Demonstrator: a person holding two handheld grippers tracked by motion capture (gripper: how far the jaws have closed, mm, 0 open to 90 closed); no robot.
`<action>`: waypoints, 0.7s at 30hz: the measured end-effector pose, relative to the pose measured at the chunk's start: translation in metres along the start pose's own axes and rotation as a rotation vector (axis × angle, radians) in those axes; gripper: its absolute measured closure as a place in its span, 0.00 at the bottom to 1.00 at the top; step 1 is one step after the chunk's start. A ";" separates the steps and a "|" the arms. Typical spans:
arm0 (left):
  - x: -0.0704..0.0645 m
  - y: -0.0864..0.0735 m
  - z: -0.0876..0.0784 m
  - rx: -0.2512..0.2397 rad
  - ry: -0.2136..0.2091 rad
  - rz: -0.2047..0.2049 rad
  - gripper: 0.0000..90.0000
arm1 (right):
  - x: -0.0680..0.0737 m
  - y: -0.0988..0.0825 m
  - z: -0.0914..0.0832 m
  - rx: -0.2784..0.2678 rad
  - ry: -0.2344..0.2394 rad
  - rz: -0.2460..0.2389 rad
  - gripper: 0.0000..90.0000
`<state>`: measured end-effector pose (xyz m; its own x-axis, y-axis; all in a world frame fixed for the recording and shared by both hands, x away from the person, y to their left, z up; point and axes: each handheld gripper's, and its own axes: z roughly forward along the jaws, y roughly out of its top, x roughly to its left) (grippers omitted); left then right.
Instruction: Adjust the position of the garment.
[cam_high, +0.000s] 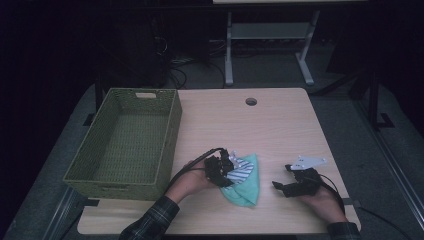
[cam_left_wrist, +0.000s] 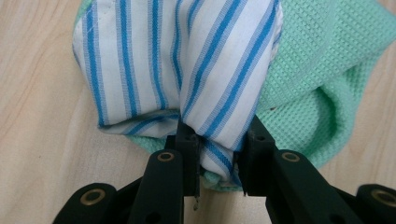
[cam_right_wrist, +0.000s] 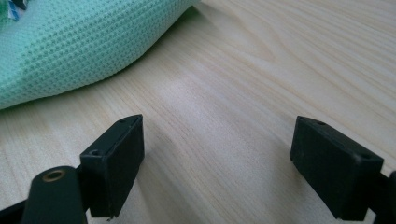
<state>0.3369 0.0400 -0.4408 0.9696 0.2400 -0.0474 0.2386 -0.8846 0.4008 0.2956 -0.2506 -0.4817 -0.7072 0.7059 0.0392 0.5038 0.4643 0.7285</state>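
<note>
Jaws of the left gripper (cam_left_wrist: 218, 161) stand narrow and pinch a bunched fold of the striped cloth (cam_left_wrist: 177, 60); the white fabric with blue stripes is squeezed between the two black pads. No earlier stage is described here. In the high view, the left gripper (cam_high: 223, 170) sits near the front edge of the table (cam_high: 280, 120), slightly left of centre, with the person's left hand (cam_high: 192, 181) behind it and a plaid sleeve (cam_high: 150, 220) crossing the front edge.

The striped cloth lies on top of the green waffle-weave cloth (cam_left_wrist: 322, 74), touching it. In the high view the striped cloth (cam_high: 242, 170) covers the left part of the green cloth (cam_high: 248, 187), which spreads on the table toward the front edge.

The right gripper (cam_right_wrist: 217, 163) has its jaws wide apart with only bare tabletop between them; the pads touch nothing. The edge of the green cloth (cam_right_wrist: 79, 51) lies near it, ahead and apart from the jaws. In the high view the right gripper (cam_high: 285, 186) rests low over the table near the front right corner, its grey three-cornered plate (cam_high: 310, 162) on top, held by the right hand (cam_high: 322, 200).

A green woven basket (cam_high: 125, 175) stands along the left edge of the table, well apart from both cloths. A round hole (cam_high: 251, 101) is cut in the table near the back edge.
</note>
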 end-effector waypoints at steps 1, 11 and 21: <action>0.000 0.000 -0.001 -0.002 -0.004 -0.002 0.81 | 0.000 0.000 0.000 0.001 0.000 0.000 0.19; 0.001 0.003 -0.011 -0.041 -0.033 -0.024 0.81 | 0.000 0.000 0.000 0.003 0.001 -0.005 0.19; 0.001 0.007 -0.034 -0.082 -0.040 -0.038 0.81 | 0.000 0.000 0.000 0.003 0.001 -0.005 0.18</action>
<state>0.3378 0.0478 -0.4065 0.9617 0.2554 -0.0997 0.2717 -0.8388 0.4718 0.2957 -0.2507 -0.4817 -0.7104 0.7029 0.0367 0.5020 0.4695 0.7263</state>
